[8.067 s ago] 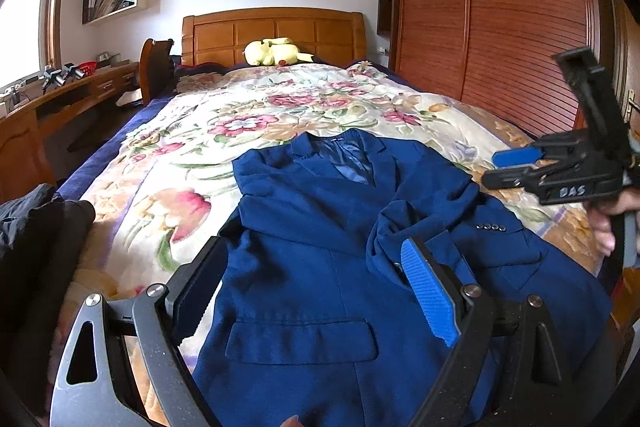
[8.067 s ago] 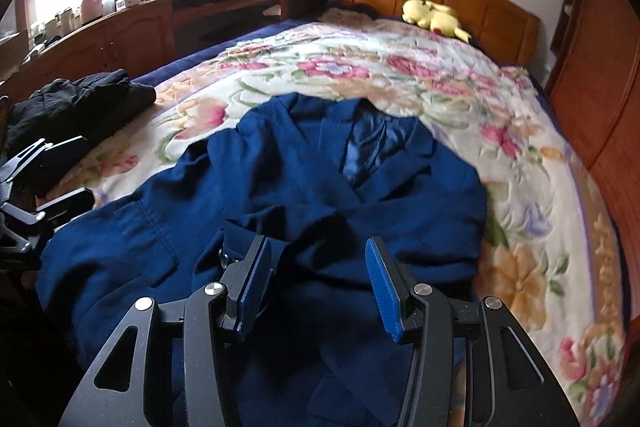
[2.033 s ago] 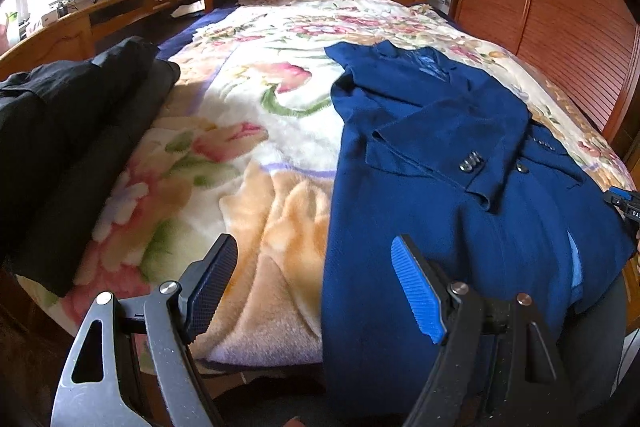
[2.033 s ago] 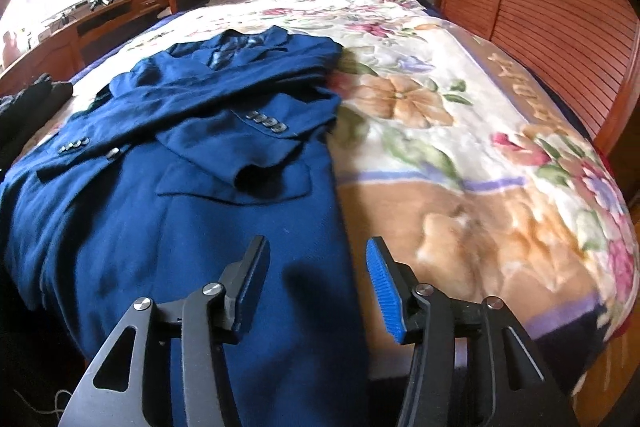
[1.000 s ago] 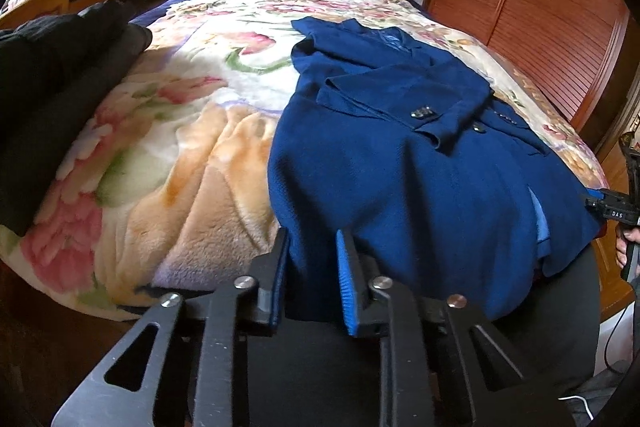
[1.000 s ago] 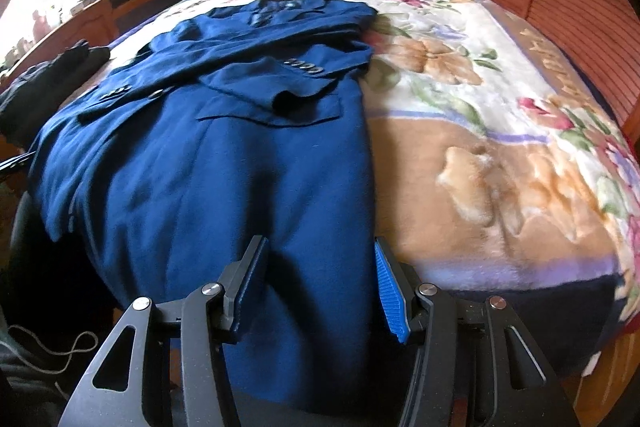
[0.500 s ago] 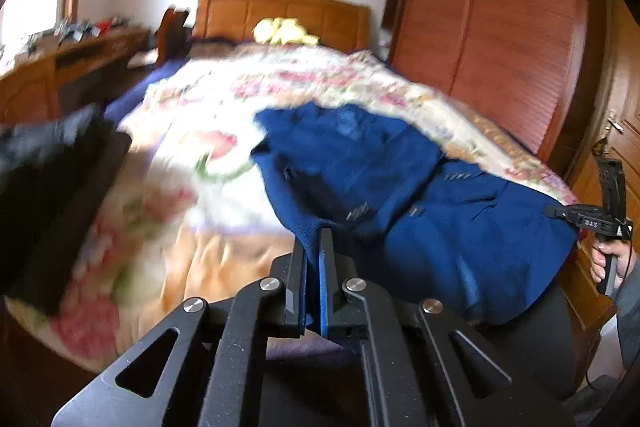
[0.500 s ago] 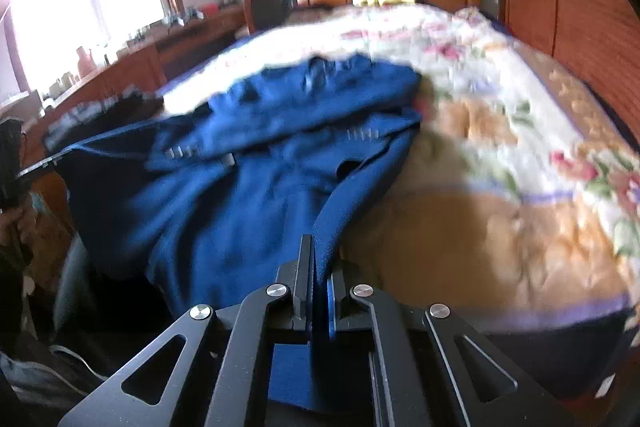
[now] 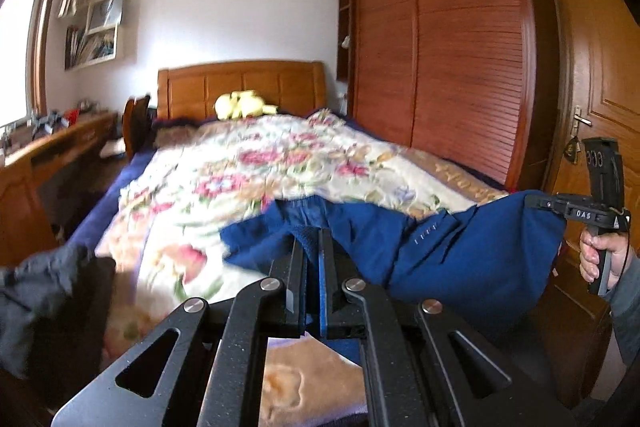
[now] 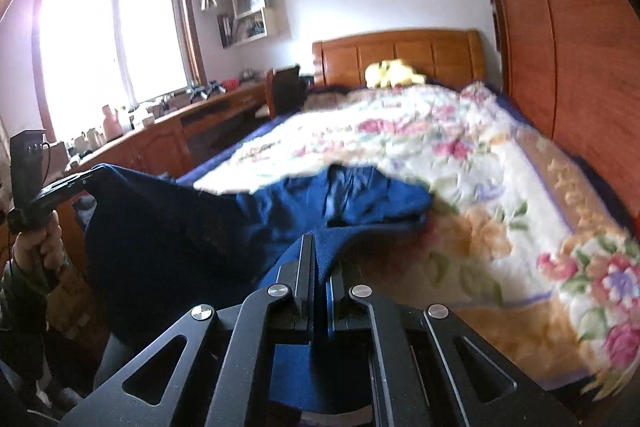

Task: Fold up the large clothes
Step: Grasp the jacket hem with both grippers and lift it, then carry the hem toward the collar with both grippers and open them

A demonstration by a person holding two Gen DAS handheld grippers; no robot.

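Both claws are clamped on the hem of the blue jacket point(image 9: 460, 251), one at each bottom corner. The left claw point(image 9: 311, 247) pinches cloth between its closed jaws, and so does the right claw point(image 10: 320, 259). The hem is held up in the air above the foot of the bed point(image 9: 248, 163), sagging between the two, while the collar end rests on the floral blanket point(image 10: 460, 147). A dark garment point(image 9: 44, 307) lies at the left edge.
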